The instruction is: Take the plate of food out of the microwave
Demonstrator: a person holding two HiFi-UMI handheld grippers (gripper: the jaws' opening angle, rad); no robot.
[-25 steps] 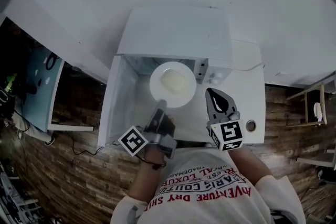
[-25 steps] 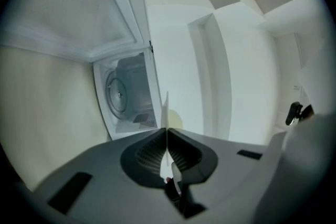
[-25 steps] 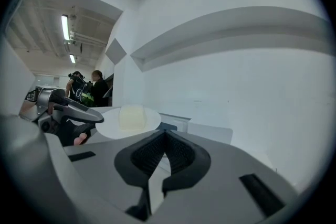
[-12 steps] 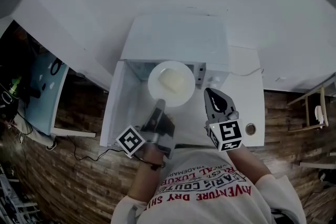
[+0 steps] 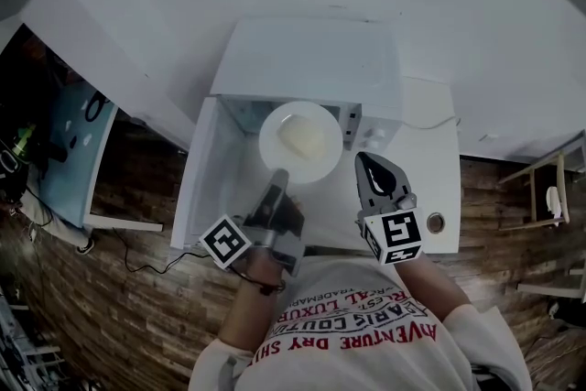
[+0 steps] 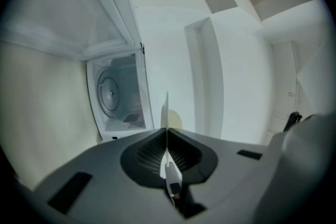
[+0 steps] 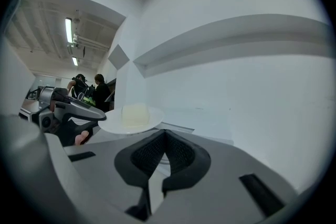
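A white plate (image 5: 300, 142) with a pale block of food (image 5: 305, 138) hangs level in front of the open white microwave (image 5: 311, 59). My left gripper (image 5: 279, 180) is shut on the plate's near rim. In the left gripper view the plate (image 6: 167, 110) shows edge-on as a thin line between the closed jaws, and the bare microwave cavity (image 6: 118, 94) lies behind it to the left. The right gripper view shows the plate (image 7: 113, 124), its food (image 7: 135, 113) and my left gripper (image 7: 68, 110) on the rim. My right gripper (image 5: 364, 162) is to the plate's right, shut and holding nothing.
The microwave door (image 5: 206, 188) stands swung open to the left of the plate. The microwave stands on a white counter (image 5: 428, 169) with a small round fitting (image 5: 435, 222) near its front right. A blue panel (image 5: 69, 142) stands at the far left. People (image 7: 100, 93) stand far off.
The plate and both grippers keep nearly the same places in front of the microwave. Only the head view has shifted a little.
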